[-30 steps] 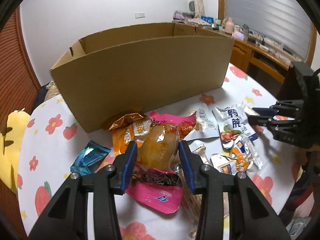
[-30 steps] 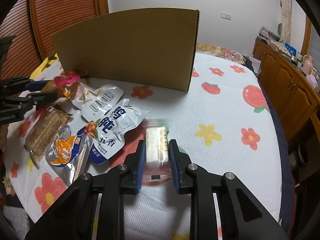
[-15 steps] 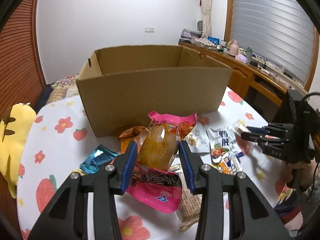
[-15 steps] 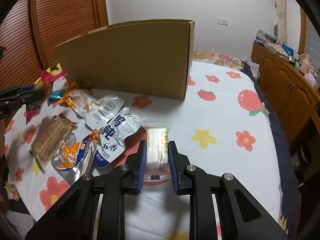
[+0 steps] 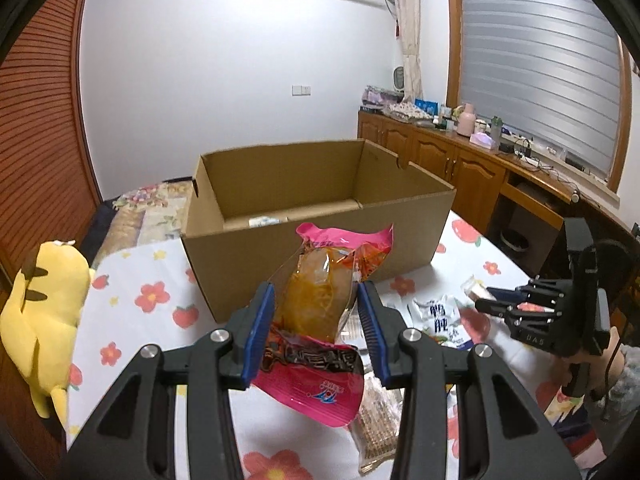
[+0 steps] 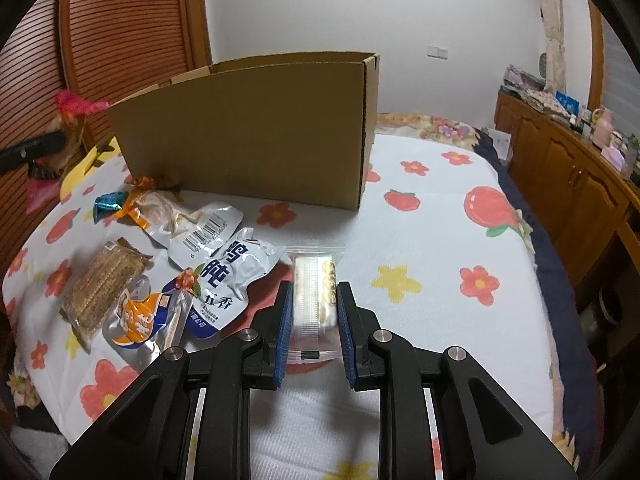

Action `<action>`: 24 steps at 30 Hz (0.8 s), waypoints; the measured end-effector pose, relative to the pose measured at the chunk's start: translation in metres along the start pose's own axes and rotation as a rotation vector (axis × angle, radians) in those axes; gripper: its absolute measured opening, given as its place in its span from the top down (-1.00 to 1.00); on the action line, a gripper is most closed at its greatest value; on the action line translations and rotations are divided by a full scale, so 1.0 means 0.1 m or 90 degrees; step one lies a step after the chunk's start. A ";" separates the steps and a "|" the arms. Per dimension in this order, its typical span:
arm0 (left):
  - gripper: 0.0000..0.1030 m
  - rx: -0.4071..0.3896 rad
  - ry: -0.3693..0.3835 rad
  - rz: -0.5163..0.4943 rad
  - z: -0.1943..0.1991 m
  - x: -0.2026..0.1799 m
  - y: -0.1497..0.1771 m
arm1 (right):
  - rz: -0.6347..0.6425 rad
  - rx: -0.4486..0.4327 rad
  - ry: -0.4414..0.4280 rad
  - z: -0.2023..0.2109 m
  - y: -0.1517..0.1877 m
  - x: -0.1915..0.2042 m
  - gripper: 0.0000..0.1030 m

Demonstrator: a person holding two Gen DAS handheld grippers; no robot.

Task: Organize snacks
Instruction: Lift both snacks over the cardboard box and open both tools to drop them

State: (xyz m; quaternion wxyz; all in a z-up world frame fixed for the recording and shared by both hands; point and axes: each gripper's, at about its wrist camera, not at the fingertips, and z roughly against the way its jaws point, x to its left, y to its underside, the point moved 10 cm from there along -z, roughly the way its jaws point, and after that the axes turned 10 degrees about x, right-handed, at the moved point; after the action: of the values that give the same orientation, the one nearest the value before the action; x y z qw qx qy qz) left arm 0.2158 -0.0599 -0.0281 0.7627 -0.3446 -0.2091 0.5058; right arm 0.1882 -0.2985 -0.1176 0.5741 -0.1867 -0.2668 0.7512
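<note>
My left gripper is clamped on the pink bread packet, held clear of the table with the cardboard box directly ahead, its opening in view. My right gripper pinches the clear biscuit sachet low over the flowered tablecloth. Risk: the pink packet's loose lower flap hangs below the jaws and could catch the near box wall if carried too low. Risk: the slick sachet film could slip from the narrow pinch under any jerk
</note>
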 end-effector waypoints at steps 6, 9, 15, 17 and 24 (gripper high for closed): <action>0.20 -0.015 -0.006 0.000 0.07 0.03 -0.13 | 0.009 -0.013 0.020 0.06 -0.02 0.00 0.62; 0.20 -0.020 -0.007 0.002 0.09 0.05 -0.20 | 0.011 -0.024 0.018 0.15 -0.08 0.02 0.62; 0.20 -0.028 -0.017 -0.002 0.08 0.08 -0.37 | 0.025 -0.074 -0.001 0.51 -0.39 0.12 0.62; 0.20 -0.030 -0.019 -0.001 0.07 0.10 -0.43 | 0.035 -0.090 -0.005 0.62 -0.51 0.17 0.62; 0.20 -0.043 -0.033 -0.005 0.04 0.16 -0.70 | 0.065 -0.130 -0.018 0.82 -0.96 0.36 0.62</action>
State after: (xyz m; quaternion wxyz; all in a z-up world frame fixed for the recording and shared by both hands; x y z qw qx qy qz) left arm 0.2632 -0.0610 0.0256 0.7469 -0.3563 -0.2469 0.5041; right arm 0.2034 -0.2603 0.0072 0.5092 -0.2470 -0.3405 0.7509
